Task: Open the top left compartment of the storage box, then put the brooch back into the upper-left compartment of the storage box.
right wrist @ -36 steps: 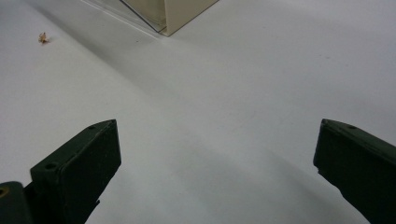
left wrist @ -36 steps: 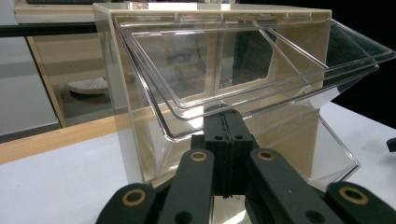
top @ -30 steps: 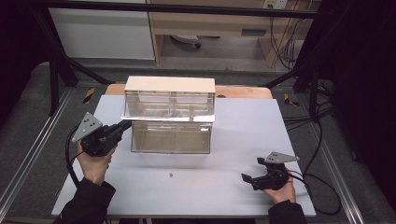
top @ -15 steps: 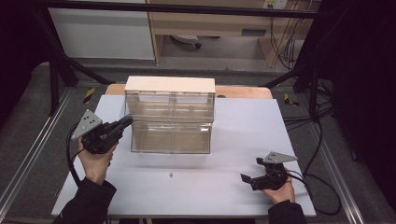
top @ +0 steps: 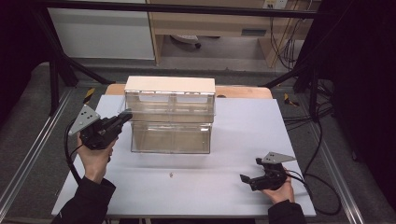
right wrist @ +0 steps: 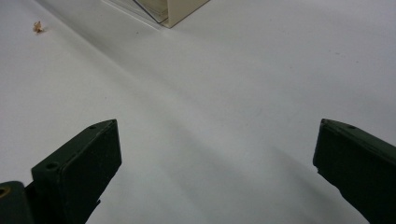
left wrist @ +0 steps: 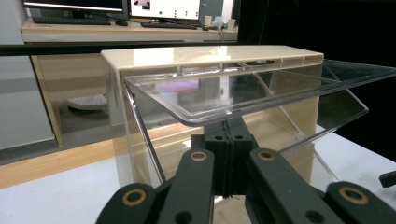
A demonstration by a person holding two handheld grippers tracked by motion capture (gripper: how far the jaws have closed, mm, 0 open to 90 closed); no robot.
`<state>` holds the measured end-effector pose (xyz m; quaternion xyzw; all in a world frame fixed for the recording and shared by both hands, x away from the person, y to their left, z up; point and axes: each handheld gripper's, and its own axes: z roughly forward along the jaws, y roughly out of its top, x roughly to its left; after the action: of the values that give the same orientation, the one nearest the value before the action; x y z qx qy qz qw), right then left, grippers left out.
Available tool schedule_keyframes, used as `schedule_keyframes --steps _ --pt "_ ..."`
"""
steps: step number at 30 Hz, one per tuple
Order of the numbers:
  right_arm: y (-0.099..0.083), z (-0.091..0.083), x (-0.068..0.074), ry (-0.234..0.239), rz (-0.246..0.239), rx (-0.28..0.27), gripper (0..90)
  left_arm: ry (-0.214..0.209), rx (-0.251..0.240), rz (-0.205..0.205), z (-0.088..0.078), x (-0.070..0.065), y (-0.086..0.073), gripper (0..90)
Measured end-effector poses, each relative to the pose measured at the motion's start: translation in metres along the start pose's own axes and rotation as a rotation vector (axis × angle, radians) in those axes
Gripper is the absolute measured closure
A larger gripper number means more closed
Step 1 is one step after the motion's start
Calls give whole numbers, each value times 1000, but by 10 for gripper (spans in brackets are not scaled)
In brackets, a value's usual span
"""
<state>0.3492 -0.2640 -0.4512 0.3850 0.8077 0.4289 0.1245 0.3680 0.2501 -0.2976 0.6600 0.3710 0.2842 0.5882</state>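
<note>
A cream cabinet (top: pixel 169 84) with clear plastic drawers stands at the back middle of the white table (top: pixel 243 126). Its upper clear drawer (top: pixel 169 106) is tilted outward above the lower clear drawer (top: pixel 170 137). My left gripper (top: pixel 126 114) is shut, with its tips at the upper drawer's left front corner. In the left gripper view the closed left gripper (left wrist: pixel 229 128) sits just under the drawer's clear rim (left wrist: pixel 224 95), with nothing between the jaws. My right gripper (top: pixel 251 170) rests open near the table's front right, and the right gripper (right wrist: pixel 217 123) has only bare table between its jaws.
A tiny tan crumb (top: pixel 171 175) lies on the table in front of the cabinet, also at crumb (right wrist: pixel 38 27). A wooden board (top: pixel 243 91) shows behind the cabinet. Cables (top: pixel 322 186) trail off the table's right side. Metal frame rails border both sides.
The left gripper's tips have edged slightly up toward the upper drawer's left corner. The right gripper has stayed where it was.
</note>
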Motion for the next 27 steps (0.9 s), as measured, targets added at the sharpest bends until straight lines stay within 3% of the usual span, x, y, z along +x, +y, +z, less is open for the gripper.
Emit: schedule_keyframes --steps 27 --pt "9 8 13 23 -19 3 16 -5 -37 4 2 1 12 896"
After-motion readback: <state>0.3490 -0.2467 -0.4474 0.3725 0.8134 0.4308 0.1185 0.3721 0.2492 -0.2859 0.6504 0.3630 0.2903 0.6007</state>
